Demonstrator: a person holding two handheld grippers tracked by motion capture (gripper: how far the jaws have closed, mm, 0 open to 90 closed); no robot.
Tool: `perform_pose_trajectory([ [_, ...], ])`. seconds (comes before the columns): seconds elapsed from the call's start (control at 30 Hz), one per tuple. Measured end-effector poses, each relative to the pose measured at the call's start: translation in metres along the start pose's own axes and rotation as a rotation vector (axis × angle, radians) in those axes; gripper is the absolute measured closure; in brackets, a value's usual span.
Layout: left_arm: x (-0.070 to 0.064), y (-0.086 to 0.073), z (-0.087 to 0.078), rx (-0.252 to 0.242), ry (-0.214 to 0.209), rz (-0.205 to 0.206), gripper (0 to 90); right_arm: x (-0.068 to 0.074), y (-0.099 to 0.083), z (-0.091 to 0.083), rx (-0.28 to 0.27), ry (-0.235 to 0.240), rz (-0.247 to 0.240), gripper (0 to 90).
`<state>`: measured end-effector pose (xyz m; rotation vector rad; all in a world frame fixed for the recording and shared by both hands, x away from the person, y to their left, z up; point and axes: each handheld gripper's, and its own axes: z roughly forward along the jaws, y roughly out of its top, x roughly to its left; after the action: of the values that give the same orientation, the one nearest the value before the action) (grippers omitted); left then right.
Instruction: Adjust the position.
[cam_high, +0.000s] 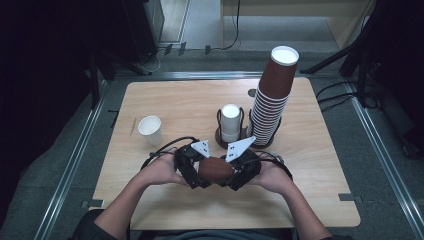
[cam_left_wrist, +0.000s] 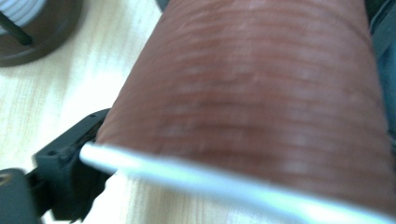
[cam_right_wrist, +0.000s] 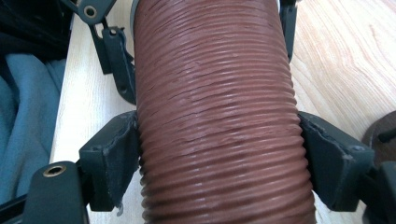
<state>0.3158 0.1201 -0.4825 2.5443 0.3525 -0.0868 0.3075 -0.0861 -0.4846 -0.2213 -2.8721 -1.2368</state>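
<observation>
A brown ribbed paper cup (cam_high: 216, 169) lies on its side in the air between my two grippers, near the table's front middle. My left gripper (cam_high: 199, 172) holds its end from the left, and my right gripper (cam_high: 233, 175) holds it from the right. In the right gripper view my right gripper (cam_right_wrist: 219, 161) is shut on the cup (cam_right_wrist: 215, 93), its pads (cam_right_wrist: 114, 158) pressing both sides. The left gripper's fingers (cam_right_wrist: 116, 60) flank the cup's far end. In the left gripper view the cup (cam_left_wrist: 252, 93) is very close, white rim nearest, with one finger (cam_left_wrist: 70, 161) against the rim.
A tall leaning stack of brown cups (cam_high: 272, 100) stands at the back right of the wooden table (cam_high: 190, 100). A dark wire holder with white cups (cam_high: 230, 125) stands just behind my grippers. A single white cup (cam_high: 150, 129) stands at the left.
</observation>
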Motion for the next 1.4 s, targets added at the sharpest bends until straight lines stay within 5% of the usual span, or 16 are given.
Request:
perform_pose_trajectory([
  [0.5, 0.006, -0.007, -0.021, -0.130, 0.024, -0.053, 0.0, -0.005, -0.006, -0.024, -0.112, -0.033, 0.043, 19.2],
  [0.73, 0.008, -0.009, -0.031, -0.239, -0.016, -0.102, 0.0, -0.005, -0.009, -0.033, -0.201, -0.043, 0.062, 19.1],
  [0.93, 0.009, -0.008, -0.036, -0.307, -0.050, -0.122, 0.0, -0.005, -0.009, -0.033, -0.241, -0.037, 0.065, 19.1],
  [1.3, 0.007, -0.004, -0.034, -0.360, -0.093, -0.142, 0.0, -0.005, -0.005, -0.023, -0.281, -0.005, 0.071, 19.1],
  [1.4, 0.005, -0.004, -0.034, -0.366, -0.064, -0.117, 1.4, -0.004, -0.004, -0.020, -0.279, 0.008, 0.068, 19.1],
])
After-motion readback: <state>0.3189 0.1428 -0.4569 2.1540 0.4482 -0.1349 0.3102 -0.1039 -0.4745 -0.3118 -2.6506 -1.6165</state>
